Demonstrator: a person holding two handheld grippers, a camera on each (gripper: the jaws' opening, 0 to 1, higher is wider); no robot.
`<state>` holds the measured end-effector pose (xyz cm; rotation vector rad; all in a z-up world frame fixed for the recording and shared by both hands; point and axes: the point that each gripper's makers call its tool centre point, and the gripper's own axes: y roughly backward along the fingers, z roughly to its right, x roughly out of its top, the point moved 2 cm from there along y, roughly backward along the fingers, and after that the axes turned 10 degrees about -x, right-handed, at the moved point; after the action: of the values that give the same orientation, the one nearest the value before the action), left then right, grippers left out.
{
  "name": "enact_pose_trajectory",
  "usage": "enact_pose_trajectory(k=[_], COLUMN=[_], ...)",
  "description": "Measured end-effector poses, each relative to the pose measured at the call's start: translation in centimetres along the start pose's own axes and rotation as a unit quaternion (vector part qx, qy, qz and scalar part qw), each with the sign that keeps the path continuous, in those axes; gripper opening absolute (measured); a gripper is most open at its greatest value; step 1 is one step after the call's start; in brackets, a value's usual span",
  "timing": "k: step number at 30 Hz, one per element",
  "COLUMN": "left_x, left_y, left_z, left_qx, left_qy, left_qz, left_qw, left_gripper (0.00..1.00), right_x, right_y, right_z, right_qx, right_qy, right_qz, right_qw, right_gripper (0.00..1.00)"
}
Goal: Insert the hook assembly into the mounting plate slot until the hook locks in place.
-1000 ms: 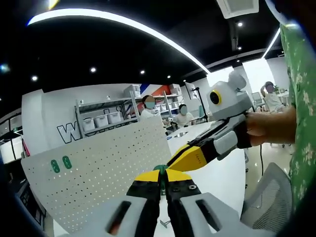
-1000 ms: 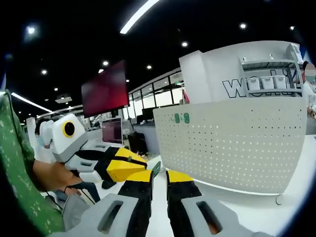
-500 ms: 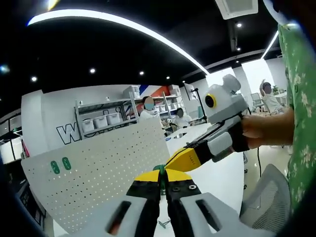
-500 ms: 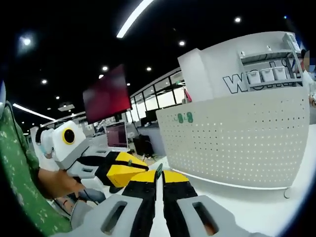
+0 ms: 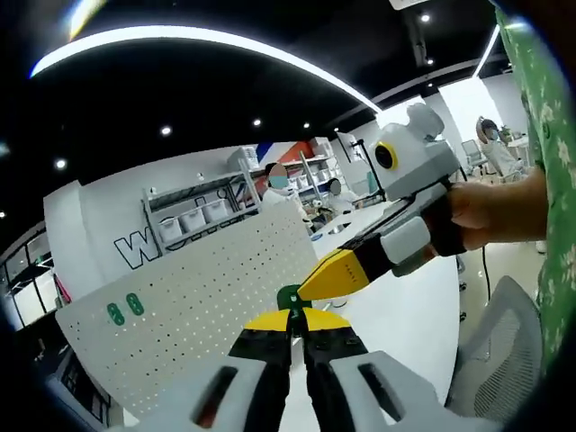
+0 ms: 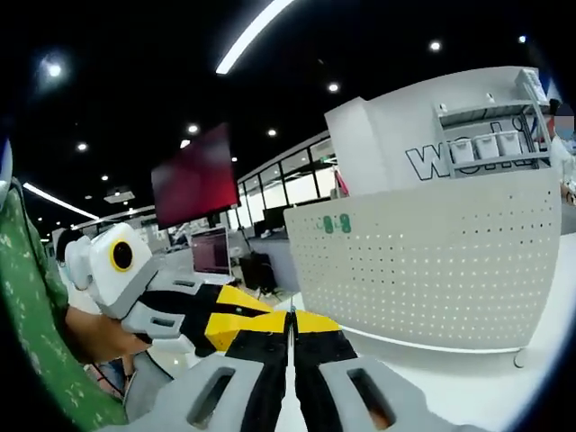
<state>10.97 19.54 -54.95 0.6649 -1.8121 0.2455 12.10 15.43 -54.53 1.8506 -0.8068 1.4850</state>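
A small green hook [image 5: 290,296] sticks up between the yellow tips of my left gripper [image 5: 293,319], which is shut on it. My right gripper [image 5: 310,286], held by a hand [image 5: 490,211], reaches in from the right, and its yellow tips meet the same hook. In the right gripper view my right gripper [image 6: 291,319] has its jaws pressed together on a thin sliver of the hook, and the left gripper [image 6: 227,326] lies close beside it on the left. The white perforated mounting plate [image 5: 180,310] [image 6: 432,270] stands upright behind, with two green pieces [image 5: 124,311] [image 6: 337,223] near its top.
The plate rests on a white table [image 5: 405,315] [image 6: 504,387]. A grey mesh chair [image 5: 499,360] stands at the right. A green-patterned sleeve [image 6: 31,315] fills the left edge. People [image 5: 279,184] sit by shelves [image 5: 193,211] behind the plate. A red screen [image 6: 193,175] hangs beyond.
My right gripper's jaws, open a second ago, have come together on the hook. The left gripper stays shut on it. Both views have shifted slightly with the hands.
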Motion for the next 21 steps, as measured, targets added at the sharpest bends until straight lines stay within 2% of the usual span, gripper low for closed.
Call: enact_pose_trajectory(k=[6, 21], left_x=[0.05, -0.33], left_y=[-0.38, -0.81], left_z=[-0.02, -0.65], left_qx=[0.003, 0.012], left_qy=[-0.017, 0.004], left_qz=[-0.004, -0.001], left_qw=[0.9999, 0.9999], left_gripper=[0.04, 0.03], right_x=[-0.02, -0.03], right_y=[0.04, -0.2], right_z=[0.0, 0.01], right_qx=[0.001, 0.006], right_qy=[-0.003, 0.002], right_qz=[0.0, 0.004], right_qw=[1.0, 1.0], right_gripper=[0.0, 0.0])
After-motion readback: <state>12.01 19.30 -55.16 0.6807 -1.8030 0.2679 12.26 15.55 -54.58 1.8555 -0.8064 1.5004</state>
